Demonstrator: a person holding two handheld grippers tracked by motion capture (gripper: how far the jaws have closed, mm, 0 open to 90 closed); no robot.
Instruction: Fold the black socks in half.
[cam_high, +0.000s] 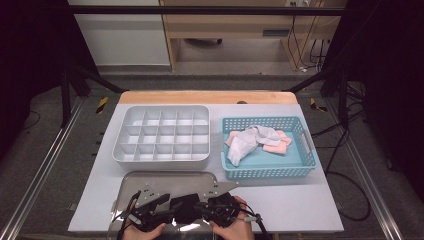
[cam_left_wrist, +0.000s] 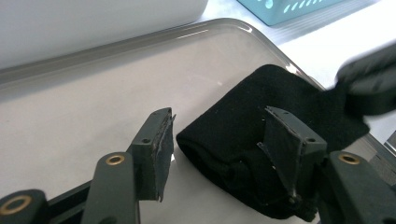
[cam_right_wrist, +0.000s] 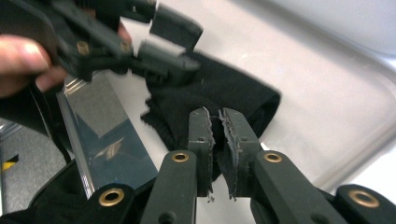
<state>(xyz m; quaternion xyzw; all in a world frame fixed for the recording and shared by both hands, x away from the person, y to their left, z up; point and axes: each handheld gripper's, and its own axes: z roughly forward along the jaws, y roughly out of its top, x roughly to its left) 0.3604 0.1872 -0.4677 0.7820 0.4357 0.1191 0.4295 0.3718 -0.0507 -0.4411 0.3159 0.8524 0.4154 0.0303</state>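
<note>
A black sock (cam_high: 184, 207) lies folded on the near part of a metal tray (cam_high: 170, 178). My left gripper (cam_high: 161, 202) hovers open over it; in the left gripper view its jaws (cam_left_wrist: 219, 116) straddle the folded end of the sock (cam_left_wrist: 243, 126), the right pad (cam_left_wrist: 280, 140) against the cloth. My right gripper (cam_high: 202, 205) is shut on the sock's edge. In the right gripper view the jaws (cam_right_wrist: 217, 114) pinch black fabric (cam_right_wrist: 210, 93), with the left gripper (cam_right_wrist: 159, 42) open just beyond.
A white compartment box (cam_high: 160, 135) stands behind the tray. To its right a blue basket (cam_high: 305, 150) holds white cloth (cam_high: 247, 140) and pink cloth (cam_high: 277, 145). The tray's rim (cam_left_wrist: 140, 42) curves close around the sock.
</note>
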